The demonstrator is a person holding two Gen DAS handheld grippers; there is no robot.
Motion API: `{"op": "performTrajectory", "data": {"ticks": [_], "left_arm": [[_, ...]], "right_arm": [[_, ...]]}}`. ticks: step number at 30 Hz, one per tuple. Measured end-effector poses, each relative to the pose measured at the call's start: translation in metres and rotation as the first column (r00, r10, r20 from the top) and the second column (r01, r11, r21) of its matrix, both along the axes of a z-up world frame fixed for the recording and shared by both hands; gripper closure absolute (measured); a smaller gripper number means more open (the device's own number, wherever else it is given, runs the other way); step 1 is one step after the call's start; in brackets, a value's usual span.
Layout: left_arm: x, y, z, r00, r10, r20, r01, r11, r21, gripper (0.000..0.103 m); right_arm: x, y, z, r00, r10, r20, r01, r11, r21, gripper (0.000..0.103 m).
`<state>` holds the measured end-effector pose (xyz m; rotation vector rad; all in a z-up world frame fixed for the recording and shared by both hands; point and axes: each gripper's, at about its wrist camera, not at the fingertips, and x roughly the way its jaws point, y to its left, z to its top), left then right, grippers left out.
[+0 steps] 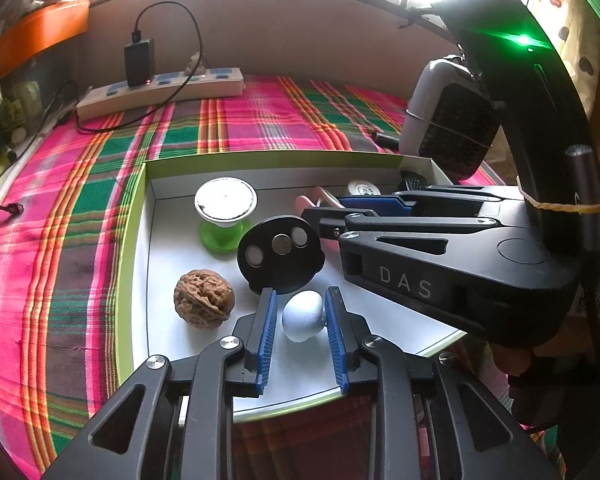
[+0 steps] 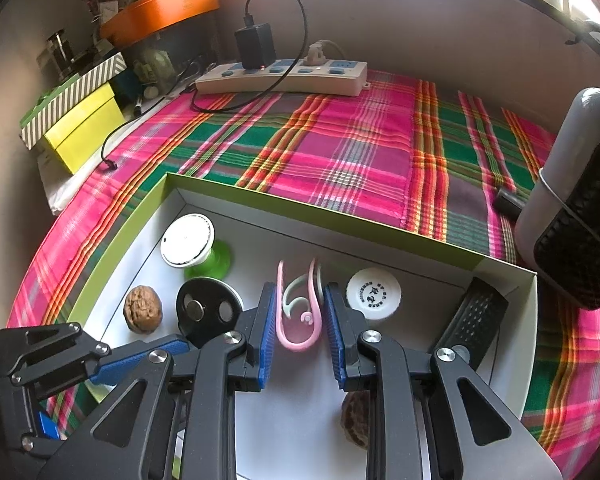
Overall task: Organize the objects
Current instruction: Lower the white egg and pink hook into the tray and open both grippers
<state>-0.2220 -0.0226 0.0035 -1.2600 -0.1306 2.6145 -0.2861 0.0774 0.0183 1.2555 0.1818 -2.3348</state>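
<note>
Left tool [image 1: 300, 320] jaws apart, white ball [image 1: 303, 316] loose between them near tray [image 1: 148, 280] front edge; right tool [image 2: 298, 328] clamped on pink hook [image 2: 298, 312].

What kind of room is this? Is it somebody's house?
Probably a room in a home. A bright checked cloth covers the surface, a power strip with a charger plugged in lies by the wall, and gift boxes are stacked in the corner.
</note>
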Motion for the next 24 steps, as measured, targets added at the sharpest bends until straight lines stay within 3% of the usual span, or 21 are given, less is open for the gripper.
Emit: {"op": "performTrajectory", "data": {"ticks": [24], "left_arm": [[0.014, 0.0, 0.009, 1.0, 0.012, -0.029, -0.012, 1.0, 0.006, 0.072]], "right_arm": [[0.016, 0.005, 0.017, 0.999, -0.046, -0.028, 0.045, 0.999, -0.029, 0.072]]}}
